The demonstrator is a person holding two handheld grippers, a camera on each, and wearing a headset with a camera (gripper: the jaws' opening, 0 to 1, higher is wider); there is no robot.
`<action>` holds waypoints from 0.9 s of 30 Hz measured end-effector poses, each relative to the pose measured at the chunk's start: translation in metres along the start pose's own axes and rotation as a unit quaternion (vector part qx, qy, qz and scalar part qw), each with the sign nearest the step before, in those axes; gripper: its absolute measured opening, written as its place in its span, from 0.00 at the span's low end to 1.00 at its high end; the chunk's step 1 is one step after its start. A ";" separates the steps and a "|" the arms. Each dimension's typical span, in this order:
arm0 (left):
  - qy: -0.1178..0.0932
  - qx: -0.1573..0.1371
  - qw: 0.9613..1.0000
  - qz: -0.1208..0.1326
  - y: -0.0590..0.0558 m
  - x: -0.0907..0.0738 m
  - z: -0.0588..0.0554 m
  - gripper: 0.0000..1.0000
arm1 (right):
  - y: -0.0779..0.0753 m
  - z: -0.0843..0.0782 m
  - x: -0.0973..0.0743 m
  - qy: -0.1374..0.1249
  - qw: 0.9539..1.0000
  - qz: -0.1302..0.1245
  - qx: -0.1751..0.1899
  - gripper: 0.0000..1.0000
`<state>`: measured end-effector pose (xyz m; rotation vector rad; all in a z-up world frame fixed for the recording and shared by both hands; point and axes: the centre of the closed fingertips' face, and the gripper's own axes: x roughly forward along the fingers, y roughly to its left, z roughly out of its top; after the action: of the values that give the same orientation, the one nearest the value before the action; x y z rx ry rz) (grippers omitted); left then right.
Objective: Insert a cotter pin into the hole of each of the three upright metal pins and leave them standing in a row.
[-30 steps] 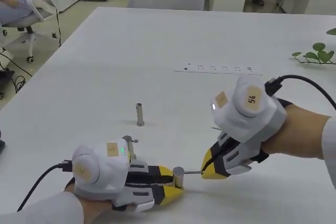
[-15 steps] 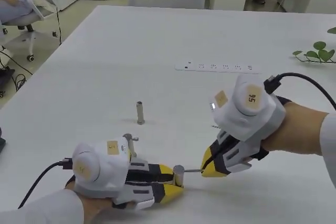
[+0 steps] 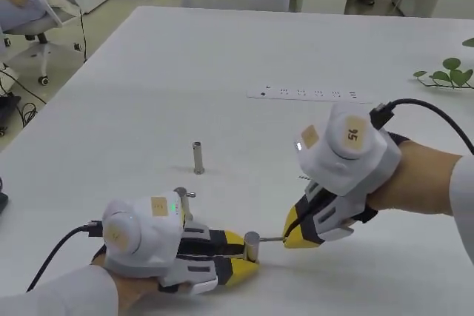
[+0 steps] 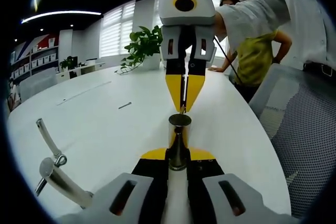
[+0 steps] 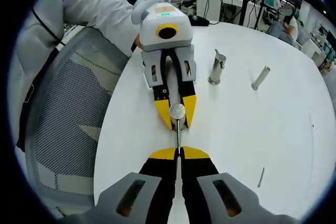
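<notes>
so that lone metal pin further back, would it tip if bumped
Probably: the lone metal pin is tall and slim on a narrow base, so a nudge near its top would likely topple it. Being round, it might then roll on the smooth table. It looks like solid metal, so likely stiff.

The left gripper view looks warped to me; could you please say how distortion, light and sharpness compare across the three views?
Head view: soft even light, only faint shadows on the table, straight edges, sharp. Left gripper view: strong fisheye bowing, bright windows at the back, metal pin crisp. Right gripper view: the same bowing; the metal pin's top gleams, the cotter pin is sharp.
</notes>
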<state>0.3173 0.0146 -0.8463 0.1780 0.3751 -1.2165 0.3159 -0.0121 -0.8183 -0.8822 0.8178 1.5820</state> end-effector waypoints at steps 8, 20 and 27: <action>0.001 -0.001 1.000 0.001 0.001 -0.001 0.001 0.10 | 0.000 0.005 0.002 0.002 1.000 0.001 -0.004 0.03; 0.001 0.000 1.000 0.001 0.000 -0.001 0.000 0.10 | 0.001 0.015 0.008 0.001 1.000 0.005 -0.011 0.03; 0.000 0.000 1.000 0.000 0.000 -0.001 0.001 0.10 | 0.001 0.019 0.010 0.001 1.000 0.007 -0.015 0.03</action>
<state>0.3171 0.0151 -0.8455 0.1788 0.3750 -1.2157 0.3116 0.0090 -0.8177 -0.9014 0.8052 1.6102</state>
